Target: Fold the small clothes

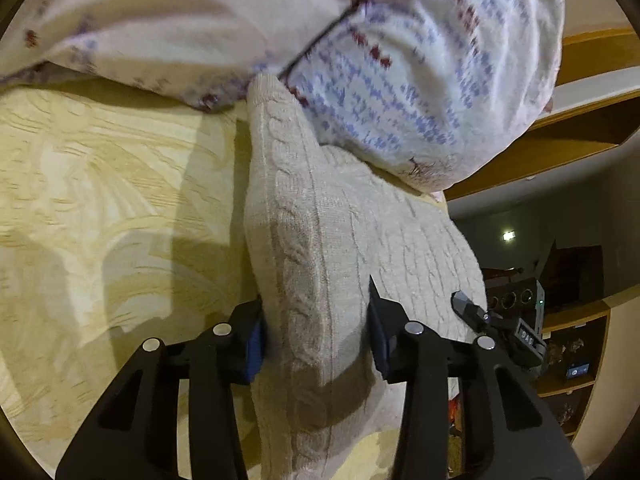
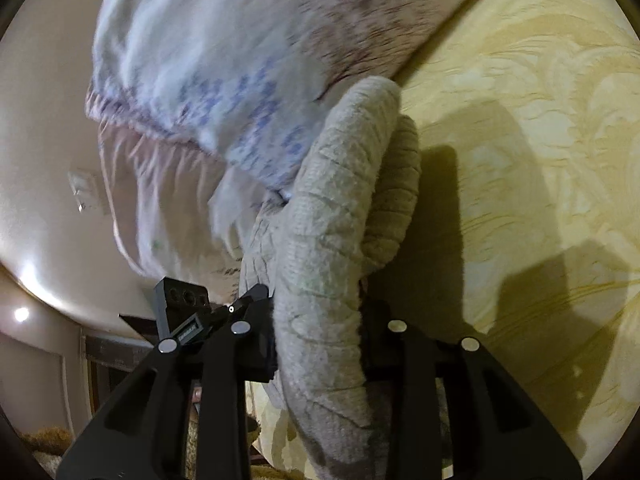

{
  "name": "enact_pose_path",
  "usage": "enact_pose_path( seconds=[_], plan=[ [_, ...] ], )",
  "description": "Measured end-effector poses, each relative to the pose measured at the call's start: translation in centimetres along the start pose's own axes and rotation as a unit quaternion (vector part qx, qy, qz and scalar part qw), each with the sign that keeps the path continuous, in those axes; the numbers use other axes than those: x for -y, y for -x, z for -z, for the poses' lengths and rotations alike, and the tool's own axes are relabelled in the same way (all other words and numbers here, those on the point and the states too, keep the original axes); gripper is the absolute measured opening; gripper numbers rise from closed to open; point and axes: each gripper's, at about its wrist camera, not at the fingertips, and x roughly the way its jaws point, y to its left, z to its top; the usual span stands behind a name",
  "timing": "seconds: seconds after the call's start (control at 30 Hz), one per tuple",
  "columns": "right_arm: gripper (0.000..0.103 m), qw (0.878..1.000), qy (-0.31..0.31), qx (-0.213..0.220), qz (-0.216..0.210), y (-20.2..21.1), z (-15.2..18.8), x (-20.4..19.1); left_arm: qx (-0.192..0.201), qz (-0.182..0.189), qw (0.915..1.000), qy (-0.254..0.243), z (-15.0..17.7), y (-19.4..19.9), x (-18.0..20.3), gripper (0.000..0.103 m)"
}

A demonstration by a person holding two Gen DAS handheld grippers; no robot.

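A cream cable-knit garment [image 1: 320,248] lies doubled over on the yellow bedspread [image 1: 100,184]. My left gripper [image 1: 316,340] is shut on its thick folded edge, one jaw on each side of the knit. In the right wrist view the same cable-knit garment [image 2: 332,240] runs up between my fingers, and my right gripper [image 2: 320,340] is shut on its bunched edge. A white knit garment with blue and red pattern [image 1: 420,72] lies beyond it, partly over its far end; it also shows in the right wrist view [image 2: 224,80].
The bedspread [image 2: 520,160] fills the right of the right wrist view. Wooden shelves [image 1: 580,128] and a dark room lie past the bed edge at right. A wall with a switch plate [image 2: 82,188] is at left.
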Motion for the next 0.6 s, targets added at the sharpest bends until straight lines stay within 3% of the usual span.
enact_pose_path(
  seconds=[0.17, 0.33, 0.47, 0.6],
  plan=[
    [0.028, 0.998, 0.063, -0.026, -0.005, -2.7, 1.5, -3.7, 0.030, 0.003, 0.9995, -0.003, 0.7, 6.0, -1.7, 0.043],
    [0.028, 0.990, 0.123, -0.062, 0.018, -6.9, 3.5, -6.1, 0.046, -0.045, 0.9978, -0.015, 2.1, 10.4, -4.0, 0.043],
    [0.030, 0.980, 0.141, -0.087, 0.106, -11.1, 4.9, -5.1, 0.038, -0.109, 0.9933, 0.008, 2.8, 9.2, -7.3, 0.046],
    [0.039, 0.985, 0.109, -0.092, 0.095, -10.9, 4.4, -4.3, 0.063, -0.105, 0.9920, 0.030, 3.3, 8.8, -8.1, 0.056]
  ],
)
